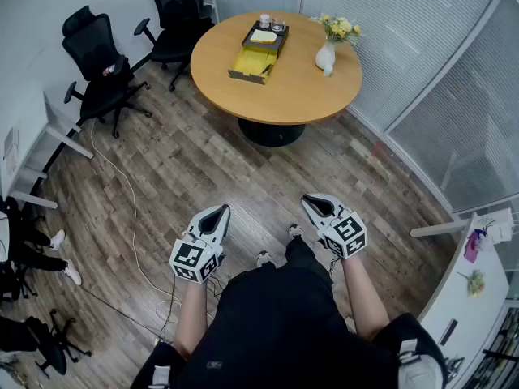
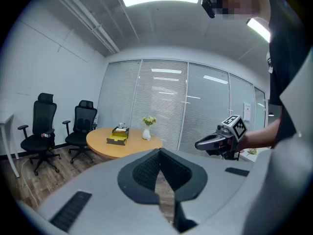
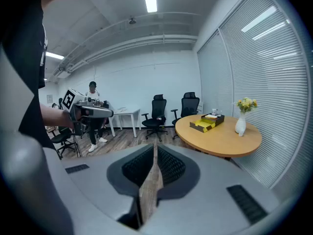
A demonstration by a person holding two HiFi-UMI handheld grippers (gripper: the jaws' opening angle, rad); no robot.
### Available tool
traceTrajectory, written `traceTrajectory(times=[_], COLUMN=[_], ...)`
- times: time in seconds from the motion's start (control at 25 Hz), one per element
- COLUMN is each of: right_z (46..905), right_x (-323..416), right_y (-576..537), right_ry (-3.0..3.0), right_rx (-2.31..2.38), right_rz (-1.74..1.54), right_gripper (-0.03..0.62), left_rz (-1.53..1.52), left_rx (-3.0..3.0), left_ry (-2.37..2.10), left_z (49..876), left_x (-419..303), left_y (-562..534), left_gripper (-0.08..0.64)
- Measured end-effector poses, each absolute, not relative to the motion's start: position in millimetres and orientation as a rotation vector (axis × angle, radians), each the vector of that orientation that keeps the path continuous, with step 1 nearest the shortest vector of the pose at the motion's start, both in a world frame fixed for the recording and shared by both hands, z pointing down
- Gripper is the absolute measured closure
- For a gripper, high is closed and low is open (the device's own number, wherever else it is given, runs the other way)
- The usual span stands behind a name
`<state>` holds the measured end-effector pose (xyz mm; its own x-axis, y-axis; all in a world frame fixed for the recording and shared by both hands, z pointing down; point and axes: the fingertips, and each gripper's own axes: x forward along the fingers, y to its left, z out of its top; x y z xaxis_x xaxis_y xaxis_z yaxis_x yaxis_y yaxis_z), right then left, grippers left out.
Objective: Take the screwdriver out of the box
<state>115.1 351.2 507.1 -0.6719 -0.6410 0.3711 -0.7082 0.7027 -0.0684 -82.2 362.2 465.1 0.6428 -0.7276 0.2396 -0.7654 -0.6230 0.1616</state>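
Note:
The box, a dark open tray with a yellow inside, lies on the round wooden table at the far side of the room. It also shows in the left gripper view as the box and in the right gripper view as the box. No screwdriver can be made out at this distance. My left gripper and right gripper are held low before the person's body, far from the table. Each is shut with nothing between its jaws.
A white vase of yellow flowers stands right of the box. Two black office chairs stand left of the table. A cable trails over the wooden floor. Blinds line the right side. A white desk stands at the left wall.

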Motion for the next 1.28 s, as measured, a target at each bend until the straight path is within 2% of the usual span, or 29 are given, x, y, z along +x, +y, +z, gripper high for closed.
traceTrajectory(times=[0.72, 1.28], right_z=[483, 469], right_x=[116, 118], right_y=[331, 317], right_ry=[-2.610, -2.825], right_rx=[1.229, 1.280], right_rz=[0.195, 0.259], right_gripper=[0.571, 0.575], left_rz=[0.186, 0.222], left_rx=[2.613, 2.637], left_ry=[-1.210, -1.093], left_z=[461, 465], left_x=[-98, -75], left_y=[357, 354], left_gripper=[0.554, 0.554])
